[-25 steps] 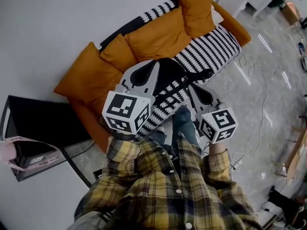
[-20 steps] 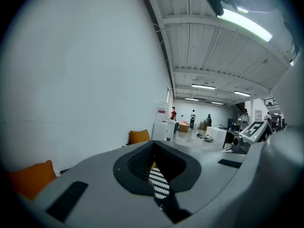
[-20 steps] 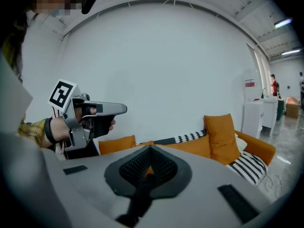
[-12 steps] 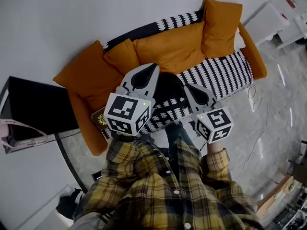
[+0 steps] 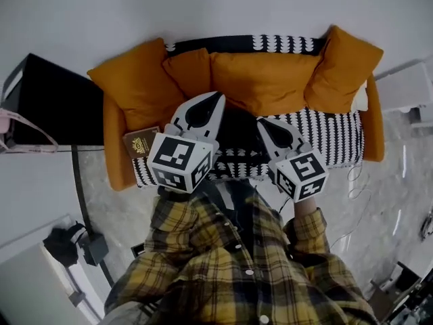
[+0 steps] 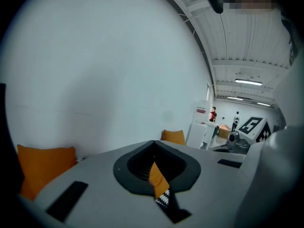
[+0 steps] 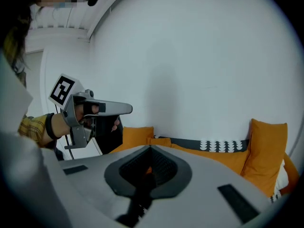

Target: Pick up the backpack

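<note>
An orange sofa [image 5: 270, 80] with a black-and-white patterned cover runs across the head view. A black shape, apparently the backpack [image 5: 237, 126], lies on its seat and is mostly hidden by my grippers. My left gripper [image 5: 218, 96] is shut, held in the air just left of that shape. Just right of it hangs my right gripper [image 5: 260, 121], also shut and empty. The left gripper view has the shut left gripper [image 6: 155, 143] facing the white wall and an orange cushion [image 6: 45, 165]. Beyond the shut right gripper [image 7: 150, 147], the right gripper view shows the sofa back and the left gripper [image 7: 102, 109].
A black cabinet [image 5: 47, 103] stands left of the sofa, with a pink strap [image 5: 15, 122] over its edge. A brown box [image 5: 141, 141] lies at the sofa's left end. White furniture [image 5: 413, 87] stands on the right, cables [image 5: 355, 181] trail on the floor, and dark gear [image 5: 67, 244] sits lower left.
The view has swung round, so the sofa now lies square across the picture instead of slanting. Both grippers came round with it, still shut and side by side above the seat.
</note>
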Tool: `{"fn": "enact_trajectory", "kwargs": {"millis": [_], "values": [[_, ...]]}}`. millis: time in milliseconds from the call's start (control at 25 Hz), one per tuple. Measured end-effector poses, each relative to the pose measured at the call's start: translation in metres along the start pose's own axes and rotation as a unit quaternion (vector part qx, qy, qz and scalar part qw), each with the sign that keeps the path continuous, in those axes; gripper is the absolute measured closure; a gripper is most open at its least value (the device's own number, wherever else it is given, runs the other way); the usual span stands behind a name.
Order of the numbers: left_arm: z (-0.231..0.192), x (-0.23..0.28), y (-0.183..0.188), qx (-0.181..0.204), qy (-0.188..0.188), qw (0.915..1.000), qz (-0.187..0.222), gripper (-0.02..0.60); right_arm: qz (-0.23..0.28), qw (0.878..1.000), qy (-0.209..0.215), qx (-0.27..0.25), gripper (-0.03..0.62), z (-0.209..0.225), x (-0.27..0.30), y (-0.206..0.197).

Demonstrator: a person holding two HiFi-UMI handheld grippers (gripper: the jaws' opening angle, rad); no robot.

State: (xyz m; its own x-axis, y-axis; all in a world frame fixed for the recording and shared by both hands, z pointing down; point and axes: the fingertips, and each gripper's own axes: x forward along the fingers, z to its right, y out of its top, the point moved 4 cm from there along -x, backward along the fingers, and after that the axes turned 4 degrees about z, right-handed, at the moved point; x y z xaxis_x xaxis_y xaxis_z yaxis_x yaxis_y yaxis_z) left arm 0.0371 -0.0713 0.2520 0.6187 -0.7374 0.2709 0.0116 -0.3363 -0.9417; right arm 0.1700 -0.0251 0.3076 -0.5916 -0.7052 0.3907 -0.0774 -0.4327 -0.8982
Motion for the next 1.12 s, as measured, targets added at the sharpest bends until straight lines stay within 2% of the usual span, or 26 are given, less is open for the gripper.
{"fn": "enact_trajectory", "kwargs": {"millis": [120, 320, 800, 1120], "values": [[-0.008, -0.007, -0.010, -0.010, 0.031, 0.9995, -0.005, 0.563, -0.011, 0.999, 0.028, -0.013, 0.577, 0.001, 0.012, -0.003], [-0.020, -0.018, -0.024, -0.023, 0.053, 0.9982, -0.015, 0.563, -0.020, 0.999, 0.047, -0.011, 0.577, -0.006, 0.023, -0.011], [-0.051, -0.017, -0.050, -0.040, 0.055, 0.9973, -0.027, 0.563, -0.054, 0.998, 0.036, -0.016, 0.578, -0.012, 0.050, -0.039], [-0.077, -0.012, -0.103, -0.059, 0.077, 0.9935, -0.059, 0.563, -0.092, 0.995, 0.041, -0.028, 0.577, -0.005, 0.079, -0.079]]}}
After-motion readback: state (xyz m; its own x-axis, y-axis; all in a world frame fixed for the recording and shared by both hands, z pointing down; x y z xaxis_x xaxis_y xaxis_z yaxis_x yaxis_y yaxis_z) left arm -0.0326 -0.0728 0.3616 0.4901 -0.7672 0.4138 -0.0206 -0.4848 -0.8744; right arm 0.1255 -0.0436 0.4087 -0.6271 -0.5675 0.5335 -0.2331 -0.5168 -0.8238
